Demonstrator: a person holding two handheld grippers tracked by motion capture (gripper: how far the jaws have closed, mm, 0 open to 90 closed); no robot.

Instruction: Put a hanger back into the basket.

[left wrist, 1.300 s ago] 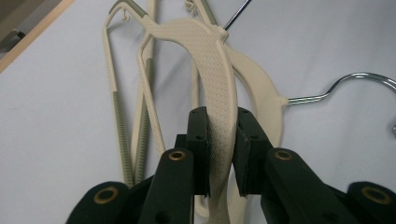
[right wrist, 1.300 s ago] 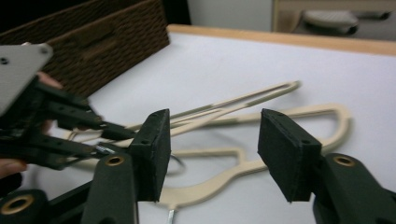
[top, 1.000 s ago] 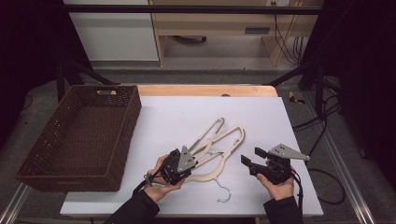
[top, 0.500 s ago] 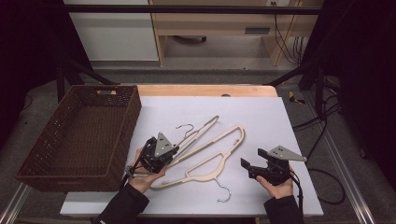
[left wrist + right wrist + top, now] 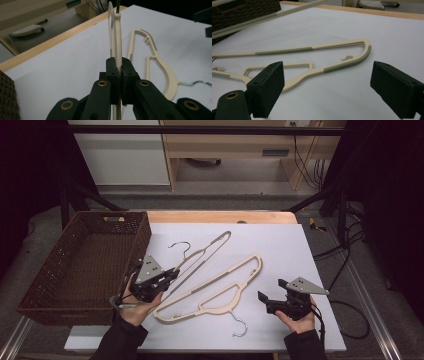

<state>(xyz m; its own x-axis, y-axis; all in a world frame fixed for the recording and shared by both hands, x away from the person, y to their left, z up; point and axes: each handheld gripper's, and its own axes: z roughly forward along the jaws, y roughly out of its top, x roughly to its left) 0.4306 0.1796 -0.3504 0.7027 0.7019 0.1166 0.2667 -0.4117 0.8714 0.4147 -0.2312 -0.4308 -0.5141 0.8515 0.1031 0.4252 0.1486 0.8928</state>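
Jaws of the left gripper (image 5: 170, 274) clench the lifted hanger (image 5: 202, 255), just beside the basket (image 5: 60, 270) rim. The right gripper (image 5: 272, 290), its jaws just widened and empty, faces the second hanger (image 5: 215, 290) lying flat ahead, bare white table (image 5: 300, 240) around.

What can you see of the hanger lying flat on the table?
The flat hanger is cream, plastic-looking, with a thin triangular frame, ribbed greyish grip strips on its arms and a metal hook pointing toward the person. It lies flat on the white table, aslant, between the two grippers. The open right gripper hovers beside it, not touching.
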